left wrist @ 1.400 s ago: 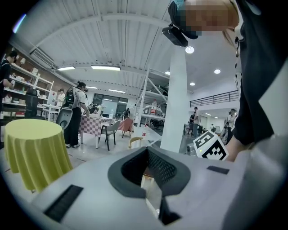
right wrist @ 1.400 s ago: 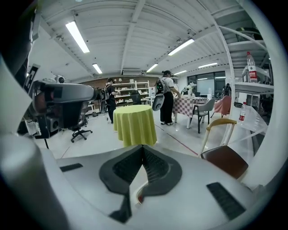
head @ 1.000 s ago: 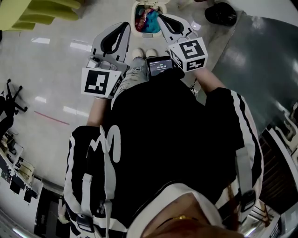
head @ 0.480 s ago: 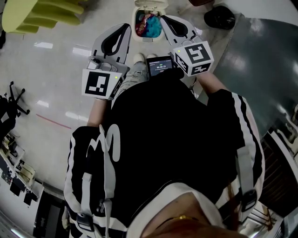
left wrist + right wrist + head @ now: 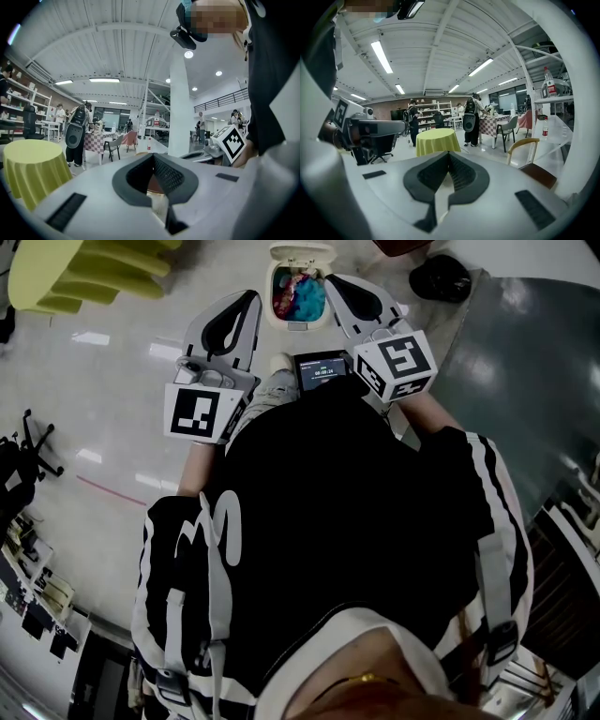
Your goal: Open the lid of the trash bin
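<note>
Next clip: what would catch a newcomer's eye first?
The trash bin at the head view's top centre, lid up, red and blue contents inside. Flanking it, the left gripper and right gripper reach forward, fingers together, empty. A yellow-green table sits top left.

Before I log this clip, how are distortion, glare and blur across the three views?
Head view: strong fisheye bend, lamp glare patches on the glossy floor, open trash bin sharp. Left gripper view: dark rounded corners, left tool soft up close. Right gripper view: same vignette, bright ceiling strips, background crisp.
</note>
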Available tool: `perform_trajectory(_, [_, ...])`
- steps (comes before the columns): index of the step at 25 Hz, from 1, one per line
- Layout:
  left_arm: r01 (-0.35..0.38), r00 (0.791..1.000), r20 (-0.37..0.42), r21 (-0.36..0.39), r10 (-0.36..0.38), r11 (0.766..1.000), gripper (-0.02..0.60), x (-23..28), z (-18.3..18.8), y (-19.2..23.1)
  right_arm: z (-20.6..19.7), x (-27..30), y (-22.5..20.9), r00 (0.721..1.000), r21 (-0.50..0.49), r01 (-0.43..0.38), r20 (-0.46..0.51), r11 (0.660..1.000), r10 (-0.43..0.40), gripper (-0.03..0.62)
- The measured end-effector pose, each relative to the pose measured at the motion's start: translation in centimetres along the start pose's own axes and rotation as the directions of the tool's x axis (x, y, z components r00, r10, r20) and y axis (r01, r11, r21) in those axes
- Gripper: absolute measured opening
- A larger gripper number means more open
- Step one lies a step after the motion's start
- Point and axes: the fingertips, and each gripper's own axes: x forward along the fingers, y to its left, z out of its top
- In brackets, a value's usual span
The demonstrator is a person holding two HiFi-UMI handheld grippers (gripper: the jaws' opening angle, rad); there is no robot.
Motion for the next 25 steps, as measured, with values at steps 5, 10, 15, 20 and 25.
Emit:
perform_trajectory(5, [0.000, 1.000, 0.014, 0.010, 0.000, 1.000, 0.008, -0.2, 0.7, 0.0, 1.0, -0.3, 0.2, 1.000, 0.005, 0.002, 0.031, 1.000, -0.002, 0.009])
perform_trajectory(10, [0.002, 1.000, 0.023, 0.015, -0.002, 1.000, 0.008, -0.2, 1.2, 0.1, 1.7, -0.6, 0.4, 0.998, -0.017, 0.008, 0.070, 1.000, -0.007, 0.009])
perform_trajectory(15, [0.001, 1.000, 0.023, 0.018, -0.001, 1.000, 0.008, -0.5, 1.3, 0.1, 2.1, -1.0, 0.8, 0.996, -0.009, 0.006, 0.092, 1.000, -0.006, 0.009])
perform_trajectory(20, [0.006, 1.000, 0.020, 0.020, -0.006, 1.000, 0.008, -0.8, 1.3, -0.2, 2.6, -1.5, 1.2, 0.993, -0.019, 0.011, 0.114, 1.000, -0.009, 0.009])
perform_trajectory(25, [0.011, 1.000, 0.021, 0.021, -0.011, 1.000, 0.008, -0.7, 1.2, -0.3, 2.5, -1.6, 1.3, 0.992, -0.019, 0.017, 0.127, 1.000, -0.015, 0.009])
